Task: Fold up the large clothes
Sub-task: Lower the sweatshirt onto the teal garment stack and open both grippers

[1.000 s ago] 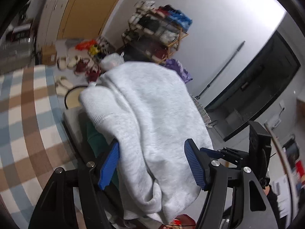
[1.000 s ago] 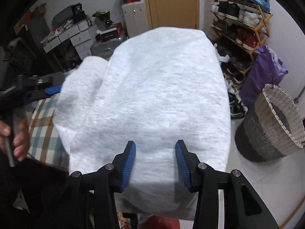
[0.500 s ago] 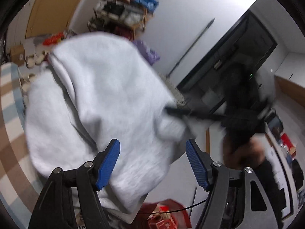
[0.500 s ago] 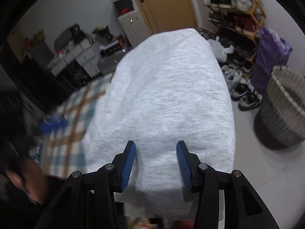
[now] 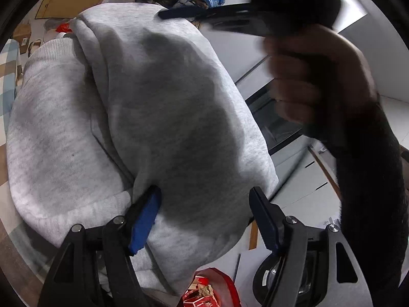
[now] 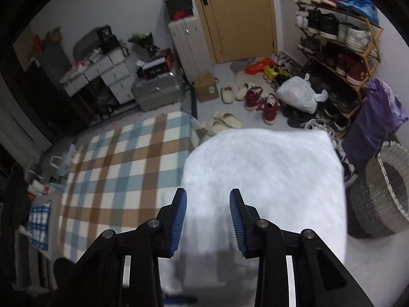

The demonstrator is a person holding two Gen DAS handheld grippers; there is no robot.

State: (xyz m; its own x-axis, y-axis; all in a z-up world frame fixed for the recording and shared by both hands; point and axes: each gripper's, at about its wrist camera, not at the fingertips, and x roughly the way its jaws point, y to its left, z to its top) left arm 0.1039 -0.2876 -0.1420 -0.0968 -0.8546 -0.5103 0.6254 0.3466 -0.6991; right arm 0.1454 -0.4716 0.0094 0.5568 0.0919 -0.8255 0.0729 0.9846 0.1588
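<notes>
The checked table is taken as the landmark, and the grey sweatshirt is seen folded into a thick bundle at its corner nearest the shoe rack, with part of the bundle apparently hanging past the table edge toward the woven basket. That overhang is judged the main hazard: if the bundle is nudged or pulled further from the table, it could be tipped off toward the floor and the folds lost. In the left wrist view, 2 layers are shown, a ribbed cuff or hem lying on the table side and a broader panel laid over it; a loose top layer like this could be dragged open if a finger is snagged in it. The right gripper is held above the sweatshirt with its jaws apart and nothing between them. The left gripper is also spread wide, the cloth lying between and under its fingers without being pinched, though 1 blue pad is pressed against the fabric, so a sideways sweep could be enough to rumple the fold. The right hand is blurred in the left view, suggesting quick movement close to the bundle, and a collision between the 2 tools is judged possible.
</notes>
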